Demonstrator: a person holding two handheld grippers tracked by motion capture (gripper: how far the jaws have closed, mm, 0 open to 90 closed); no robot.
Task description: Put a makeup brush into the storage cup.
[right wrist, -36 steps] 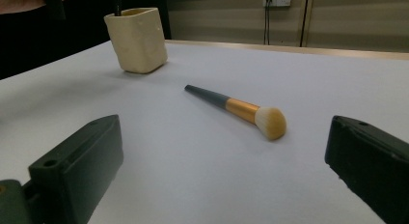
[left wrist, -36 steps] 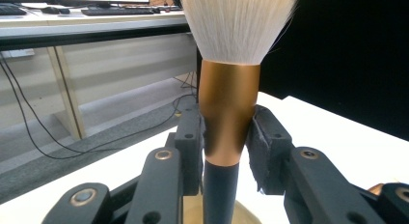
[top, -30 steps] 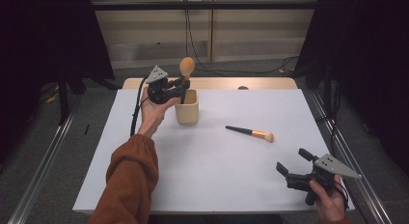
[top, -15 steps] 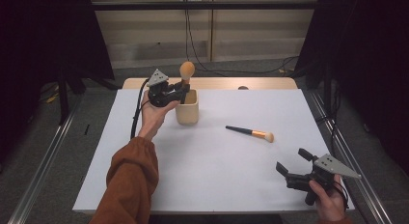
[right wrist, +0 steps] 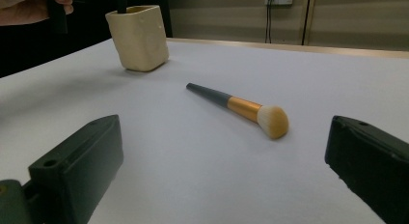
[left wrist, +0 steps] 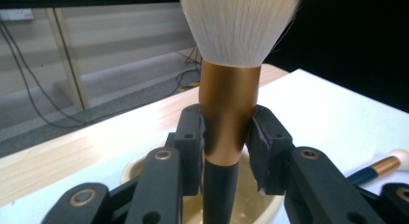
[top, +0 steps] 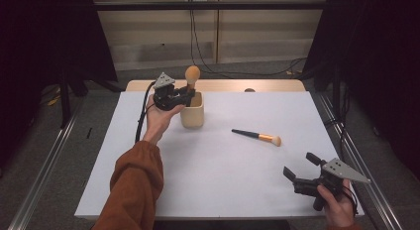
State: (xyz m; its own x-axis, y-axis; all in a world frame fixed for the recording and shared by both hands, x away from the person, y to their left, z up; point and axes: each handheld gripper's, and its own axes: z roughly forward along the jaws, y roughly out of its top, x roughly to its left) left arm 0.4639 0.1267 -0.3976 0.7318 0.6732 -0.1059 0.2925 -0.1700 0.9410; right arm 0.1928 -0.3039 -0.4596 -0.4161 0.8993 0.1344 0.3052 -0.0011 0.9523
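A large makeup brush (top: 192,74) stands upright with its handle down in a cream cup (top: 192,111) at the back of the white table. My left gripper (top: 186,92) is shut on this brush's gold ferrule (left wrist: 226,118), bristles up, right over the cup (left wrist: 251,200). A smaller brush (top: 257,137) with a dark handle and orange tip lies flat on the table's right middle. My right gripper (top: 302,171) stands open near the front right edge, pointing at that small brush (right wrist: 241,108), with nothing between its jaws. The cup (right wrist: 139,36) shows at the far left in the right gripper view.
The white table (top: 218,185) has a wooden strip (top: 223,85) along its back edge. Metal rails run along the floor on both sides. Black cables hang down the back wall, and one trails from the left gripper over the table's left side.
The left gripper and its brush have sunk slightly toward the cup. The right gripper has stayed in place.
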